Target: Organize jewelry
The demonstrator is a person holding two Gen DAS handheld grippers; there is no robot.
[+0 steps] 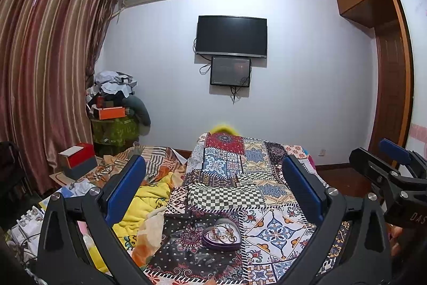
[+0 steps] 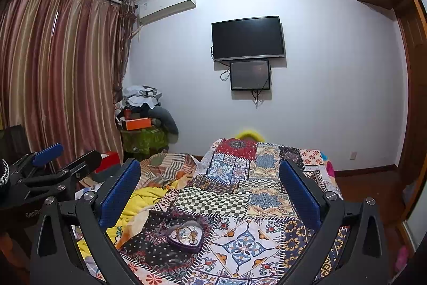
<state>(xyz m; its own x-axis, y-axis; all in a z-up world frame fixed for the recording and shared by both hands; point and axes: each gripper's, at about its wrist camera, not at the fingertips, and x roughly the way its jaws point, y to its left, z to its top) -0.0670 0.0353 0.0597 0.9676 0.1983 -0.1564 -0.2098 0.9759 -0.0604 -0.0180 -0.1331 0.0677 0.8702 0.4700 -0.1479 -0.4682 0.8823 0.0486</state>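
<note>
Lying below spread left claw (image 1: 213, 186): heart-shaped tin (image 1: 221, 234)

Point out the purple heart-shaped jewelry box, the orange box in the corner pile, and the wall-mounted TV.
Purple heart-shaped jewelry box (image 1: 213, 245): left wrist view, on its front wall.
Orange box (image 1: 111, 112): left wrist view, on its long side face.
Black wall-mounted TV (image 2: 247, 38): right wrist view, on the middle of the screen.

Heart box (image 1: 221, 234) glossy purple metal; quilt (image 1: 240, 178) matt printed cloth; tongs pads (image 1: 125, 186) textured blue rubber.
</note>
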